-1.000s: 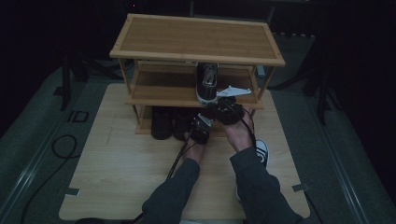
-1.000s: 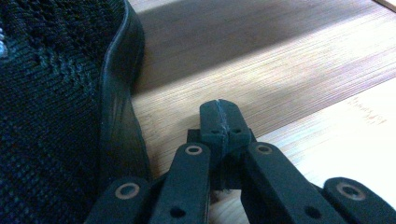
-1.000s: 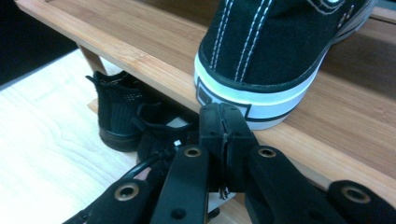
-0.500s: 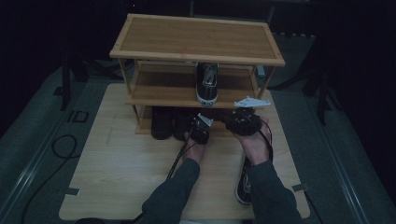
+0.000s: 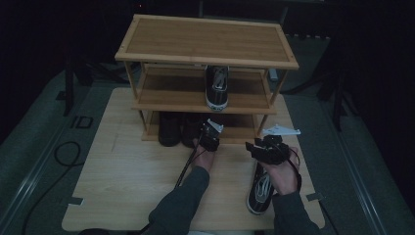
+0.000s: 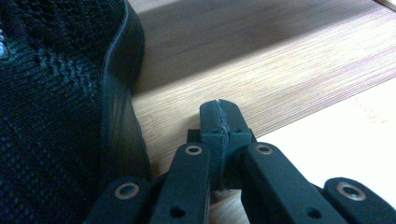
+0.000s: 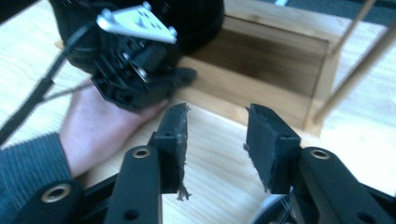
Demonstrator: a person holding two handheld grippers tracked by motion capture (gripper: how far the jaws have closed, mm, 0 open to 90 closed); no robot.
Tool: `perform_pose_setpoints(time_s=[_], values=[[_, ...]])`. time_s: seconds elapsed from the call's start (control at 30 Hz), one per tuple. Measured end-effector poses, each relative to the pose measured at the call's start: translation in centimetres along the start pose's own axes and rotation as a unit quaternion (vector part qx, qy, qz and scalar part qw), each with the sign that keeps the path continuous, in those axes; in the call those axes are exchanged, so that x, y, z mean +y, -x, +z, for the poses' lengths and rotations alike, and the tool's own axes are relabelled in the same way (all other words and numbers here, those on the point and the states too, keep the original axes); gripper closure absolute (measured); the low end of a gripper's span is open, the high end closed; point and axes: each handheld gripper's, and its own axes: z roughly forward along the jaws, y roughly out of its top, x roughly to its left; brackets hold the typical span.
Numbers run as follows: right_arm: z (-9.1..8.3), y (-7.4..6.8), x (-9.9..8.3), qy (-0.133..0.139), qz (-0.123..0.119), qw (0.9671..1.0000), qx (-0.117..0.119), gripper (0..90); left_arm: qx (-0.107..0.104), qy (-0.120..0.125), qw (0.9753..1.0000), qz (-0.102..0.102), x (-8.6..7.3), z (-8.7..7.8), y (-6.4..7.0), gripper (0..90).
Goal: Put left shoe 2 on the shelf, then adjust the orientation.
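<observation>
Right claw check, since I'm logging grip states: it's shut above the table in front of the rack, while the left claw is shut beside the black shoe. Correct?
Not quite: the right claw is open, its jaws well apart in the right gripper view. The left claw is indeed shut beside the black shoe.

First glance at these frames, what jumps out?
The three-tier wooden shoe rack at the table's far side, one sneaker on its middle shelf. In front of it, the left gripper, jaws closed, sits beside a black shoe; the right gripper hovers open above another sneaker on the table.
</observation>
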Motion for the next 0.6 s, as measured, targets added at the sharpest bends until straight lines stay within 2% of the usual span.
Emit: perform_pose_setpoints(time_s=[0.3, 0.6], values=[[-1.3, 1.0, -2.2, -0.003, 0.025, 0.9995, -0.019, 50.2, 0.001, 0.0, 1.0, 0.001, 0.0, 0.0, 0.0, 90.0], [-2.2, 2.0, -3.9, -0.013, 0.04, 0.9985, -0.034, 51.4, 0.002, 0.0, 1.0, 0.002, 0.0, 0.0, 0.1, 90.0]])
